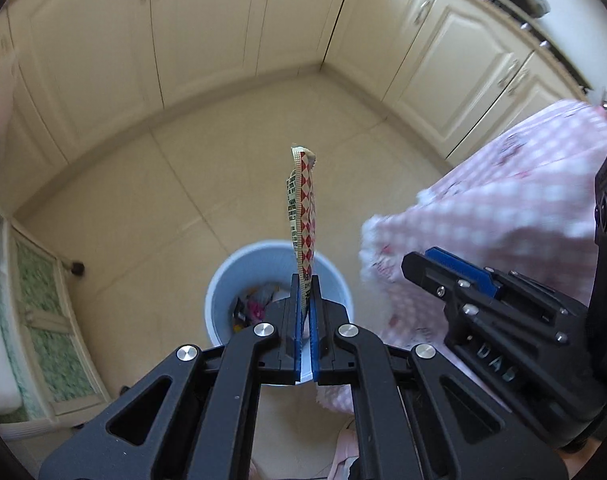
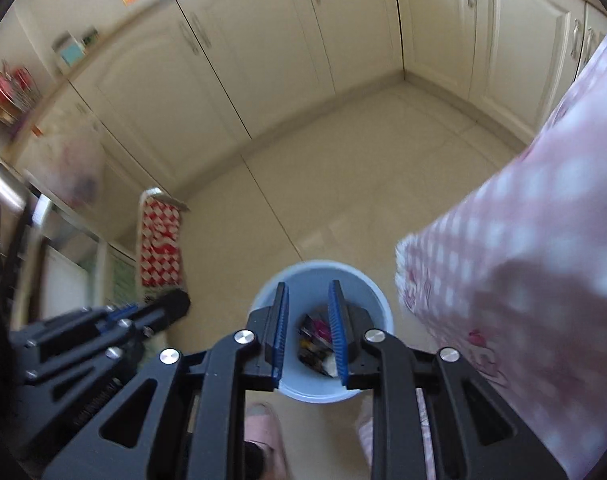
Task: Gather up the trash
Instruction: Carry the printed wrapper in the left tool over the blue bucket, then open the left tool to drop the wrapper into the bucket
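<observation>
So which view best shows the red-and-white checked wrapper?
The right wrist view: the flat red-and-white checked wrapper shows its broad printed face there. The left wrist view gets the wrapper only edge-on, clamped in the left tool.

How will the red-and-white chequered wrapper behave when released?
The flat red-and-white chequered wrapper stands edge-up from the shut left gripper, so it is probably light and slightly stiff. It may flutter rather than drop straight into the pale blue bin.

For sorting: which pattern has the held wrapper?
Red-and-white diamond check on the wrapper, clearest in right wrist view.
</observation>
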Demonstrator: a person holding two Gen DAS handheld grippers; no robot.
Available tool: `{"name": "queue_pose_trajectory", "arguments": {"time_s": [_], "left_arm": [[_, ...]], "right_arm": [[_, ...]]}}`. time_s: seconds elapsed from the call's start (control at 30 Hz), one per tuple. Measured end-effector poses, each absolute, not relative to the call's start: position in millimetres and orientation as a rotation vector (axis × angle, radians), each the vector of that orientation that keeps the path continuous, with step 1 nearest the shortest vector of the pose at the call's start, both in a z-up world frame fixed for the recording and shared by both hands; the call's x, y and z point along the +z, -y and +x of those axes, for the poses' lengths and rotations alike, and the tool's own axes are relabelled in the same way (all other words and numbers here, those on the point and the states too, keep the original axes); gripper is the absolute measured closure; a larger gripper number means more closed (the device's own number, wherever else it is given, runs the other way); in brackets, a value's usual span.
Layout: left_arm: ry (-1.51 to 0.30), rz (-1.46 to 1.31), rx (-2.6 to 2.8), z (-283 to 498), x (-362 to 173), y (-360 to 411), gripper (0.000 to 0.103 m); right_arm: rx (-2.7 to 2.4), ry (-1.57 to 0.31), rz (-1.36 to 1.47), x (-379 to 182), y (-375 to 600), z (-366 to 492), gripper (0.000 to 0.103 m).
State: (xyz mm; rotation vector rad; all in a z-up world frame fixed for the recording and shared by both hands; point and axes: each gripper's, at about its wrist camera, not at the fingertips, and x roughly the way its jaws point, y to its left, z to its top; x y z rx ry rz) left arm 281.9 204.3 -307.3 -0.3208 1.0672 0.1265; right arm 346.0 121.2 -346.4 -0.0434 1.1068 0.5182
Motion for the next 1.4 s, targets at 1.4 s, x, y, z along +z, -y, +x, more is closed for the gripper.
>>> {"name": "queue_pose_trajectory", "arguments": {"time_s": [1.4], "left_arm": [[-1.310, -0.503, 0.160, 357.2, -566.4, -200.7, 0.099]], "right_arm": [[0.323, -1.410, -0.281, -606.4, -115.6, 405.0, 0.090]]}}
